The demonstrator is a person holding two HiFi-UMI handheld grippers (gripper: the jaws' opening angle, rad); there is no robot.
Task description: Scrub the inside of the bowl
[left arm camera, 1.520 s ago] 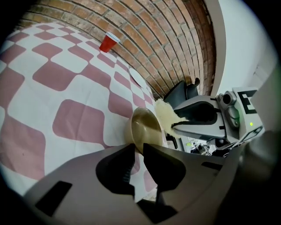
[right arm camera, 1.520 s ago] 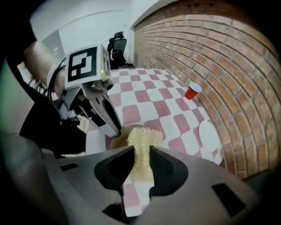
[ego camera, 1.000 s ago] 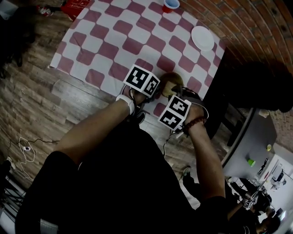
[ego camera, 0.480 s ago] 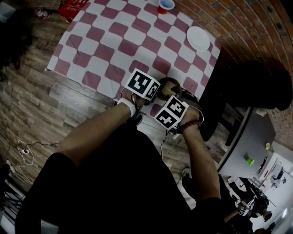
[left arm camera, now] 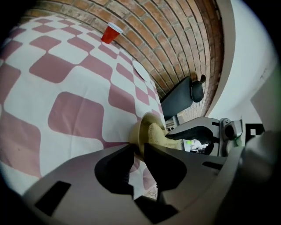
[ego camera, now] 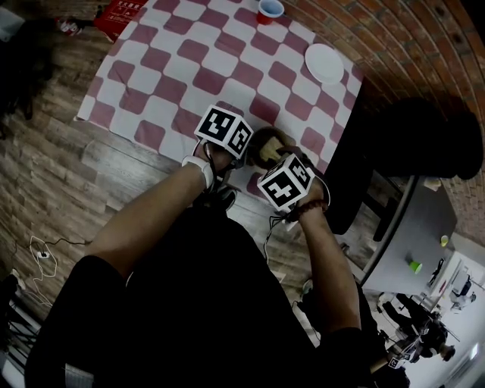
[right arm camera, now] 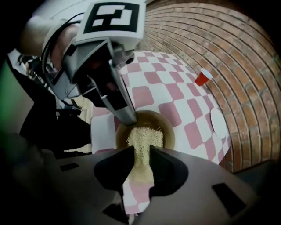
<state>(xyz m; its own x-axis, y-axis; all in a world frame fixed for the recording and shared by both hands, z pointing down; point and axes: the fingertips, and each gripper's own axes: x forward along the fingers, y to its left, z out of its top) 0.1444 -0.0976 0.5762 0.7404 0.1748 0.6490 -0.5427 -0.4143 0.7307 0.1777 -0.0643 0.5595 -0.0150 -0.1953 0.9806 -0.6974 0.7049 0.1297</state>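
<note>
A tan bowl (ego camera: 263,141) stands near the front edge of the red-and-white checked tablecloth (ego camera: 174,68). In the left gripper view the bowl's rim (left arm camera: 141,128) sits between the jaws of my left gripper (left arm camera: 139,151). Those jaws are opening, though the pads still touch the rim. My right gripper (right arm camera: 141,154) is shut on a pale, fibrous scrub sponge (right arm camera: 145,138). The sponge's free end lies inside the bowl (right arm camera: 167,127). In the head view both marker cubes hang over the bowl, the left gripper (ego camera: 246,155) on its left and the right gripper (ego camera: 276,158) at its near side.
A red cup (ego camera: 268,10) and a white plate (ego camera: 324,63) stand at the far side of the cloth. A brick wall (ego camera: 394,45) runs behind the table. A dark padded seat (ego camera: 413,144) is to the right. Wooden floor (ego camera: 68,167) lies on the left.
Both grippers and the bowl have shifted a little up and left in the head view. The right gripper's cube has come closer to the bowl.
</note>
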